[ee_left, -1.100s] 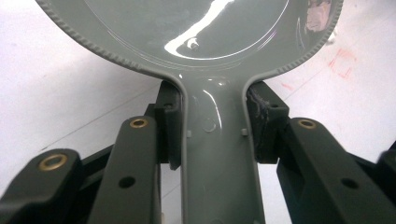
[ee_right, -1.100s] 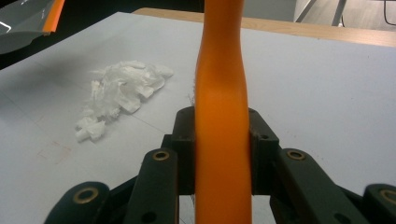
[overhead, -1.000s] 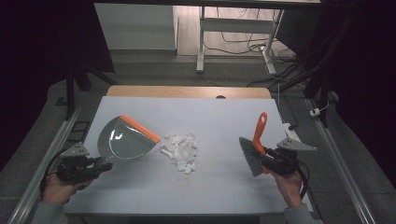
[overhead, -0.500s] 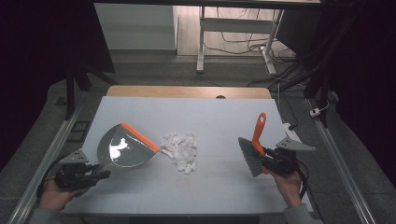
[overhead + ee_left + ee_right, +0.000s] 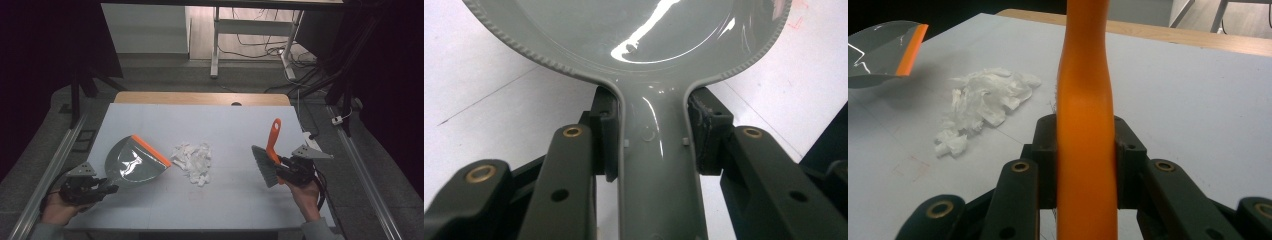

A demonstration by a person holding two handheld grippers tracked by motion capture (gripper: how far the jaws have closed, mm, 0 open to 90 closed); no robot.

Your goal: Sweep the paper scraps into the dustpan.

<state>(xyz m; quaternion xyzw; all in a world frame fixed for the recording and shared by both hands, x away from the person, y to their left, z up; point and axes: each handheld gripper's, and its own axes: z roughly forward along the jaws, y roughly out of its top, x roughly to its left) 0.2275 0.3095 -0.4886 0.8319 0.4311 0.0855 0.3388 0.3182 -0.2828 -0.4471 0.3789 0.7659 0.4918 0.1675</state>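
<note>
The table point(image 5: 225, 120) spreads out in front of me, a pale sheet over its top with a strip of bare wood showing along the far edge. On my left side of it lies the grey dustpan point(image 5: 131, 162), its orange lip point(image 5: 151, 151) turned toward the middle of the table and its pan resting flat or nearly flat on the surface; from above I cannot tell whether the lip quite touches. My left claw point(image 5: 111, 189) pinches the dustpan's handle point(image 5: 656, 165) near the front left corner, and in the left gripper view the two black jaws press against the handle from both sides just where it widens into the pan. On my right side I hold the brush point(image 5: 269, 162), its orange handle point(image 5: 1085, 125) rising up and away from me and its grey bristle head point(image 5: 263, 166) pointing down toward the table, on the side facing the middle. My right claw point(image 5: 283, 169) is pinched on that handle low down, close to the bristle head, and the right gripper view shows the jaws tight on either side of the orange shaft. Between the dustpan and the brush, near the middle of the table, sits a small heap of torn white paper scraps point(image 5: 193, 160), just beside the dustpan's orange lip and well apart from the brush.
</note>
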